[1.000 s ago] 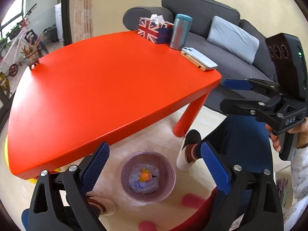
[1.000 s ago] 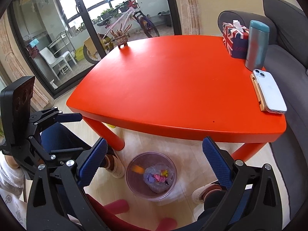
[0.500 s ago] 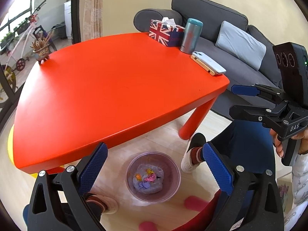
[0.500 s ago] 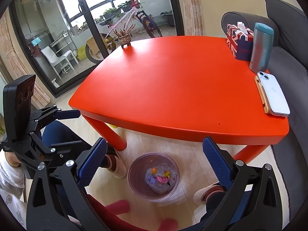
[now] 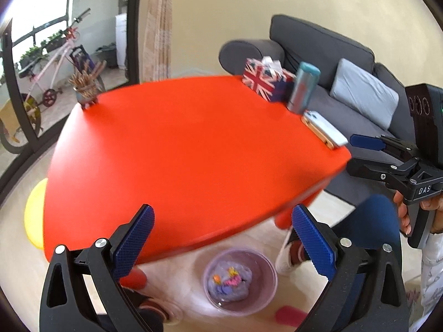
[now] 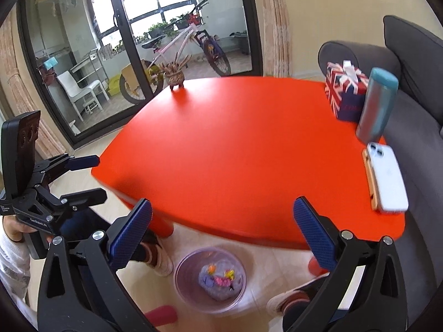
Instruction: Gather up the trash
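Here, both tools released, blue pads spread wide, nothing between them. Left tool [image 5: 221,238] above the near edge of the red counter [image 5: 193,149]; right tool [image 6: 223,228] likewise over the counter's rim, seen also at the far right of the left view [image 5: 368,152], fingers apart. Directly below and just ahead of each tool, on the floor under the counter edge: translucent purple trash bin [image 6: 210,279], upright, with a crumpled pale wad and small bright orange, yellow and pink scraps inside [image 6: 218,275]. Beyond the tools, at the far right corner of the counter: Union Jack tissue box [image 6: 343,94], teal-capped tumbler [image 6: 378,105] just beside it, white phone [image 6: 387,175] lying flat nearer. At the far left corner, small pot of sticks [image 6: 175,73]. Grey sofa [image 5: 346,63] off to the right, bicycle [image 6: 182,47] behind glass doors.
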### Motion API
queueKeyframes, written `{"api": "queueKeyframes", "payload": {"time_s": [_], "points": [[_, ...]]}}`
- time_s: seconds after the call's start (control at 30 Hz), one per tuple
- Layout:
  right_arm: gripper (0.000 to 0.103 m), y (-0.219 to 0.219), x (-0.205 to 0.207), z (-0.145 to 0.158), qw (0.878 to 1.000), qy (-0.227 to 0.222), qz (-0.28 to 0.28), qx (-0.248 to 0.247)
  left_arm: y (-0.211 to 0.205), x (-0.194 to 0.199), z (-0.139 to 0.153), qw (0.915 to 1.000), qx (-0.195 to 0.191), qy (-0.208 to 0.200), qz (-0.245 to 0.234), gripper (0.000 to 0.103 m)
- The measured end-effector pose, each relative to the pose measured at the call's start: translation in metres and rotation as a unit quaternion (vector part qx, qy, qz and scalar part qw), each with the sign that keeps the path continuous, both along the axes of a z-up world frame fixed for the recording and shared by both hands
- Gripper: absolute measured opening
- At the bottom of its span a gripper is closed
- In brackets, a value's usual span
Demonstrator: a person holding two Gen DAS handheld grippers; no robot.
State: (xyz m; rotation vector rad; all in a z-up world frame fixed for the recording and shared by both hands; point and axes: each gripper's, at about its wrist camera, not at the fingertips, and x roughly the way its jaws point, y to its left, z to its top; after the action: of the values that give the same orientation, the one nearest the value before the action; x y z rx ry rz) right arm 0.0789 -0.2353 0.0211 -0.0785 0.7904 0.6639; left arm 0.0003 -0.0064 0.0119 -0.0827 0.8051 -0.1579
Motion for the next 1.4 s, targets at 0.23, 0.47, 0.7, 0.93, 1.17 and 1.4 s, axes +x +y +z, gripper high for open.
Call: {"api": "queueKeyframes", "payload": {"time_s": [0.23,0.47,0.7,0.93,1.17,1.4], "points": [[0.100,0.007,0.030,0.019,0.999,-0.030,-0.016,-0.004,0.022,0.023,0.018,0.9991,0.018,-0.027,0.026,0.096],[0.100,0.019,0.046,0.031,0.999,-0.044,-0.012,-0.009,0.037,0.036,0.028,0.9978,0.024,-0.053,0.034,0.096],[0.100,0.023,0.053,0.033,0.999,-0.049,-0.012,-0.007,0.047,0.047,0.026,0.9969,0.032,-0.046,0.055,0.097],[0.100,0.024,0.054,0.033,0.999,-0.050,-0.012,-0.007,0.050,0.053,0.020,0.9978,0.013,-0.028,0.058,0.097],[0.100,0.022,0.056,0.033,0.999,-0.052,-0.011,-0.007,0.045,0.051,0.021,0.9983,0.003,-0.035,0.047,0.097],[0.100,0.022,0.058,0.031,0.999,-0.050,-0.014,-0.008,0.044,0.050,0.024,0.9980,0.000,-0.042,0.048,0.097]]}}
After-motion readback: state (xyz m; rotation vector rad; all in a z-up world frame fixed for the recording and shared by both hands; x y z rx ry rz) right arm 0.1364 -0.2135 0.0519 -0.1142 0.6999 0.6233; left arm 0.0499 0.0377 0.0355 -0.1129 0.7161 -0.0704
